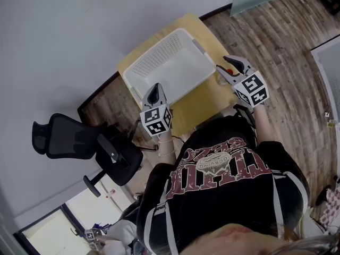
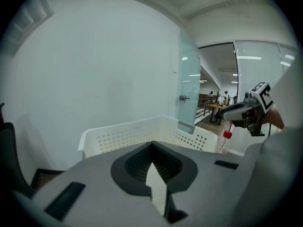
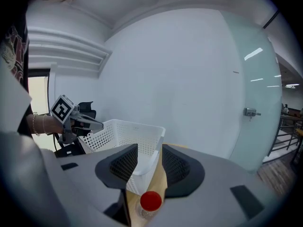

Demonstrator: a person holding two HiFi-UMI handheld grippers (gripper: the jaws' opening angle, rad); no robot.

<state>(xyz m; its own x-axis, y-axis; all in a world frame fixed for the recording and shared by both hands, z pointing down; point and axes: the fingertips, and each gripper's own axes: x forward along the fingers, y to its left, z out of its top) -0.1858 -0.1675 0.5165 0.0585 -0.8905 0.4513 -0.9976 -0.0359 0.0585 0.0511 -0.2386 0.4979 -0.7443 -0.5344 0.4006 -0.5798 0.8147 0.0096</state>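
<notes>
The fingers [image 3: 124, 163] of the right gripper [image 1: 225, 66] are being held apart, with a red-capped bottle [image 3: 150, 203] standing between them on the yellow table [image 1: 207, 97]. The left gripper [image 1: 154, 89] is being held with its fingers [image 2: 137, 162] together, just beside the white basket [image 1: 170, 62].

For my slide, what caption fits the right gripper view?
The right gripper, jaws apart, frames a red-capped bottle beside the white basket on a wooden table.
</notes>
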